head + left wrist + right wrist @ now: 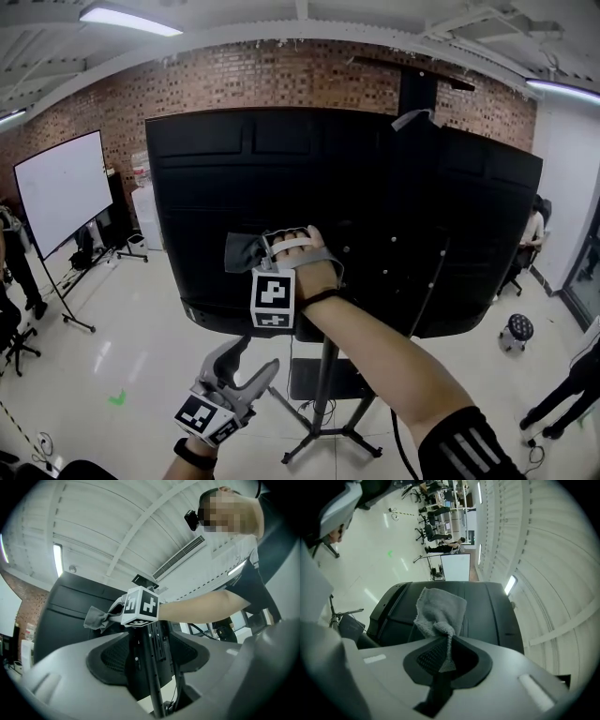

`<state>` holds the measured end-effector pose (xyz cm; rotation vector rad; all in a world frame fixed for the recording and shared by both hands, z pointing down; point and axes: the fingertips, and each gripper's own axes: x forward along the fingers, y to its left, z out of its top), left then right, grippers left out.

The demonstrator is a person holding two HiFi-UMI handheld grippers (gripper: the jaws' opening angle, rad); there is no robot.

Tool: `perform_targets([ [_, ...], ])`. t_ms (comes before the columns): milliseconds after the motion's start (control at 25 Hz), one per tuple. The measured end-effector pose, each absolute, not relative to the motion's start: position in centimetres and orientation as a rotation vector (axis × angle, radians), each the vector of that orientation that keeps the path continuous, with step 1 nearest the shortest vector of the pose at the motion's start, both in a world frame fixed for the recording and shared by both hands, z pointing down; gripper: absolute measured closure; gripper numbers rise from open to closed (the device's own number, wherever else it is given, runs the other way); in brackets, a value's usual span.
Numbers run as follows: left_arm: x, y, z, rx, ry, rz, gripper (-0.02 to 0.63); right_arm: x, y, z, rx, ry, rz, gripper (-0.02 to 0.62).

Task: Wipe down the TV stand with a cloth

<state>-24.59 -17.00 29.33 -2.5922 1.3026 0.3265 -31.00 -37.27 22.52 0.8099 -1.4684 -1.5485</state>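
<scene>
Grey cloth [242, 253] clamped in right gripper [262, 255], against black TV back panel [394, 187]. At 7 o'clock, left gripper [253, 361] jaws apart. Brick wall [281, 75] at 12, whiteboard [61, 187] at 9. Only left gripper view shows stand pole [152, 677] close.

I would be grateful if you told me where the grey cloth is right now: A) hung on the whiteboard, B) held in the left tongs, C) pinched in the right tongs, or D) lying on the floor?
C: the right gripper view shows the right tongs shut on the grey cloth, while the left tongs stand open and empty.
</scene>
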Motion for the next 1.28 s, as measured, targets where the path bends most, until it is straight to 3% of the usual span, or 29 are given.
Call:
perform_targets([
  [240,-25.0,-17.3,29.7,-2.612,1.300,0.328,0.311,-31.3,-38.5,23.0,0.790,-1.382,-1.526,0.570],
  [1000,-20.3,-19.0,29.3,-2.703,1.119,0.374,0.311,-21.5,-39.3,24.1,0.812,-1.096,-1.411,0.571],
  [1280,-19.4,-19.2,28.8,-2.707,1.102,0.381,0.311,-20.5,-35.3,22.6,0.909,-1.534,-1.364,0.571],
])
